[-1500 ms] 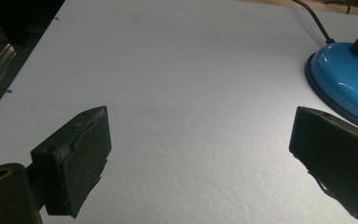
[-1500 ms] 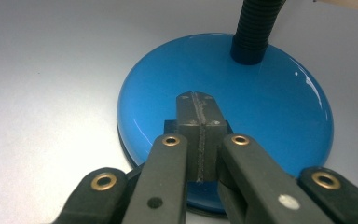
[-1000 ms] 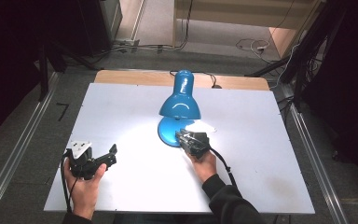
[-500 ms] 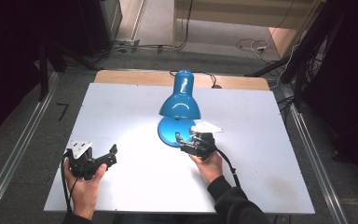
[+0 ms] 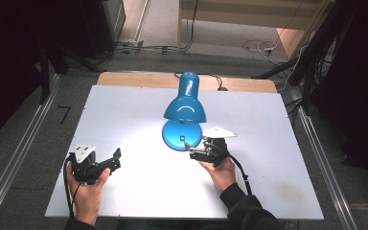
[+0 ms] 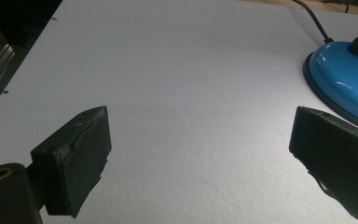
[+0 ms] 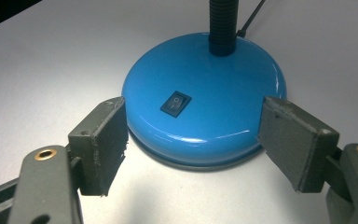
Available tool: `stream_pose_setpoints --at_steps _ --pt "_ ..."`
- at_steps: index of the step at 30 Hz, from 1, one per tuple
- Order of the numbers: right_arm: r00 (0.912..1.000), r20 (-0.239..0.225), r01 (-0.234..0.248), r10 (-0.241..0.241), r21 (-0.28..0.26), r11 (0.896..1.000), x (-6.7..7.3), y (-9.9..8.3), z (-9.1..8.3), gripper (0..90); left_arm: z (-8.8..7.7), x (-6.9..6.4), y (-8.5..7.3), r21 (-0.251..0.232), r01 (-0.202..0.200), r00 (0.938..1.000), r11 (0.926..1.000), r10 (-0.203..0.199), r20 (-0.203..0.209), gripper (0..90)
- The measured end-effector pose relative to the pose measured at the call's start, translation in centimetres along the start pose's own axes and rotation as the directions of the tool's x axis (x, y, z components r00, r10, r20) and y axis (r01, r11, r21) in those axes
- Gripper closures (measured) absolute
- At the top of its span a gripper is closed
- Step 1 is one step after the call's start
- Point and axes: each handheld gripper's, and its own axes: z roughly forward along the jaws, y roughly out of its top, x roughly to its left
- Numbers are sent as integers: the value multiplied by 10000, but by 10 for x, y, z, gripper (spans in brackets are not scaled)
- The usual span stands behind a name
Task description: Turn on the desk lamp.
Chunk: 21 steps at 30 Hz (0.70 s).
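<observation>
White table top bare across whole left half and along near edge; open passage there. Blue desk lamp's round glossy base stands mid-table, its bell-shaped blue shade hanging over it, black flexible neck rising from base rear. Black power cord trails from base toward far edge. Right gripper straddles base's near rim, jaws wide apart. Left gripper, jaws apart, faces bare table, base at its right.

a lab: white test table, metal rails, loose cables.
</observation>
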Motion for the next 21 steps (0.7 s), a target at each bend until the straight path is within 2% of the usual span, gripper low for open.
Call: stream_pose_setpoints --at_steps 21 --pt "9988 474 -113 112 16 9999 -31 -10 -35 214 1 0 0 46 39 10000 10000 -39 23 60"
